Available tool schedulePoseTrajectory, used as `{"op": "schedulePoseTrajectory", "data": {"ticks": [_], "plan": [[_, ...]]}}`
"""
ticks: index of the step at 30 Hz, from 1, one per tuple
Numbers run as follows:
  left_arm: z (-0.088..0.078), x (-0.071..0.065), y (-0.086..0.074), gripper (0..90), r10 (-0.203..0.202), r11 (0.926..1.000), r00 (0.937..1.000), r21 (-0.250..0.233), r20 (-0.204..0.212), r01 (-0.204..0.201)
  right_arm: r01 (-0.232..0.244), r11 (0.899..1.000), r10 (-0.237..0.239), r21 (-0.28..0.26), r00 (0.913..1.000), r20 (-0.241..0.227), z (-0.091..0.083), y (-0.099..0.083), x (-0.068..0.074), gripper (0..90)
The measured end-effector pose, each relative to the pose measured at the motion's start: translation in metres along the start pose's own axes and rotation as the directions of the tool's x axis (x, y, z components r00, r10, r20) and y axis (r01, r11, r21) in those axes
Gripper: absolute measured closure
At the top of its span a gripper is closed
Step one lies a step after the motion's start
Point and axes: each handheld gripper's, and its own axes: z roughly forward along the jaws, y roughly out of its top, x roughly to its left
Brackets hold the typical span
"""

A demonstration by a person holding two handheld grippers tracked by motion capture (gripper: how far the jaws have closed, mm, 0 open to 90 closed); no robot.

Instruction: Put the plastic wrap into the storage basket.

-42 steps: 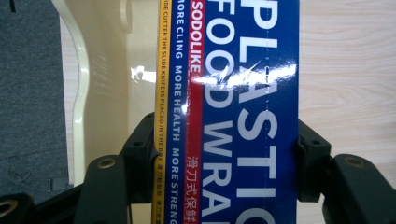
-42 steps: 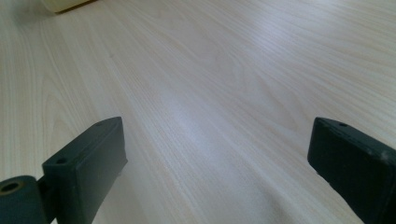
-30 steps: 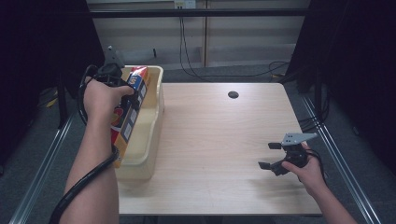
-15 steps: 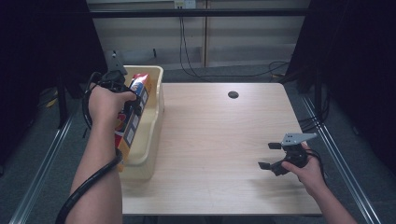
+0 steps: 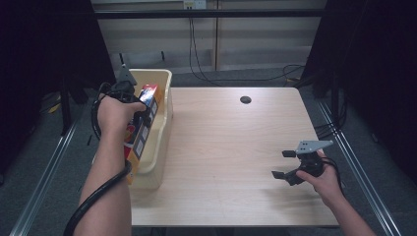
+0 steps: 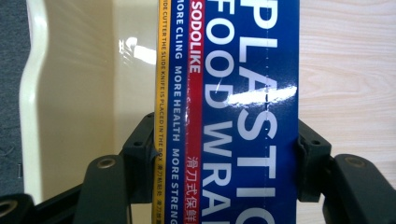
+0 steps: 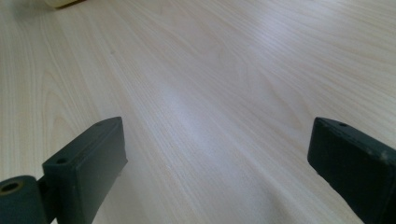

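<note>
Light wooden table [image 5: 236, 147], grey floor [image 5: 44, 157], dark curtains [image 5: 373, 59]

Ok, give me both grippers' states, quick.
Left gripper: shut on the plastic wrap box, over the cream bin.
Right gripper: open, holding nothing.

Long blue plastic wrap box [image 6: 233, 112], clamped between jaws, over cream bin [image 5: 160, 128].

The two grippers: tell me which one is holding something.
The left gripper, over the cream bin: its jaws clamp a blue plastic wrap box. The right gripper is open above the table.
</note>
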Motion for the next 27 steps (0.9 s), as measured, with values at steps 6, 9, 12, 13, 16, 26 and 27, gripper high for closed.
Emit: {"op": "schedulePoseTrajectory", "data": {"ticks": [6, 9, 12, 13, 16, 26, 27], "plan": [[0.012, -0.001, 0.0, 39.8, 0.0, 0.9999, 1.0, 0.017, -0.003, 0.0, -0.002, 1.0, 0.002, -0.001, 1.0, 0.0, 0.0, 0.0, 0.0, 4.3], [0.018, 0.0, -0.001, 39.8, -0.002, 0.9995, 1.0, 0.032, 0.004, 0.002, 0.001, 1.0, -0.001, -0.001, 1.0, 0.004, 0.0, 0.0, 0.0, 4.3], [0.021, 0.0, -0.001, 39.8, -0.007, 0.9994, 1.0, 0.034, 0.002, 0.007, 0.002, 1.0, -0.002, 0.003, 1.0, 0.003, 0.0, 0.001, 0.001, 4.3], [0.023, 0.0, -0.001, 39.8, -0.005, 0.9992, 1.0, 0.038, -0.002, 0.005, 0.003, 1.0, -0.003, 0.004, 1.0, 0.005, 0.0, 0.001, 0.001, 4.3], [0.024, 0.001, -0.001, 39.7, -0.009, 0.9991, 1.0, 0.042, 0.003, 0.009, 0.003, 1.0, -0.003, 0.005, 1.0, 0.007, 0.0, 0.001, 0.001, 4.3], [0.033, 0.002, -0.002, 39.6, -0.013, 0.9987, 0.9999, 0.05, 0.007, 0.013, 0.009, 1.0, -0.009, 0.008, 1.0, 0.003, 0.001, 0.001, 0.001, 4.3], [0.034, 0.002, -0.002, 39.6, -0.007, 0.9986, 1.0, 0.052, 0.003, 0.007, 0.009, 1.0, -0.009, 0.006, 0.9999, 0.008, 0.001, 0.001, 0.001, 4.3]]}}
